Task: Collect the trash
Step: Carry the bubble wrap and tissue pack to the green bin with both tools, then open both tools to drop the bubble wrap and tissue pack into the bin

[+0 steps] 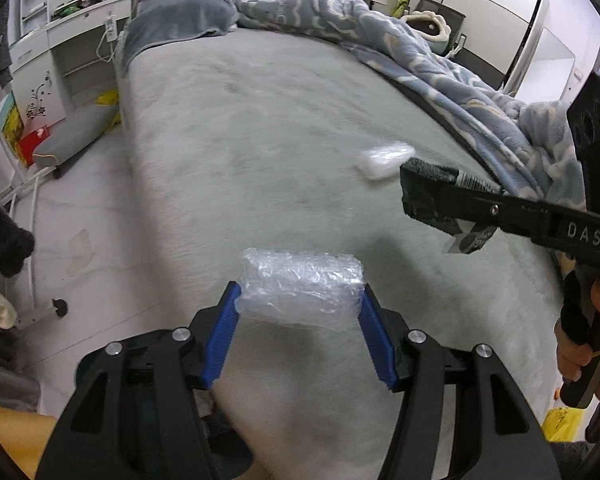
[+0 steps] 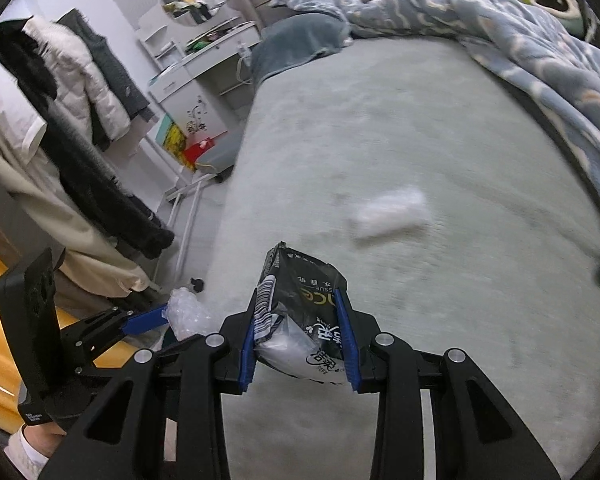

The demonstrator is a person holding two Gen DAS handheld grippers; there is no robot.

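Clear bubble wrap [image 1: 300,288] sits pinched between the blue pads of the left gripper [image 1: 300,320], whose fingers are spread wide around the wad and pressing it from both sides above the near end of the bed [image 1: 260,140]. The right gripper [image 2: 300,344] is closed to a narrower gap on a black tissue packet [image 2: 300,312], crumpled and mostly empty by the look of it. With both tools loaded, collection appears well under way, though one pale, crumpled piece of white wrapper [image 2: 388,212] lies loose on the grey bedspread, well ahead of both grippers. No bin shows in either view, so disposal seems yet to come. Open mattress stretches ahead; a rumpled blue blanket [image 1: 440,64] crowds the right edge, and hanging coats [image 2: 72,120] and a rack close in past the left edge.
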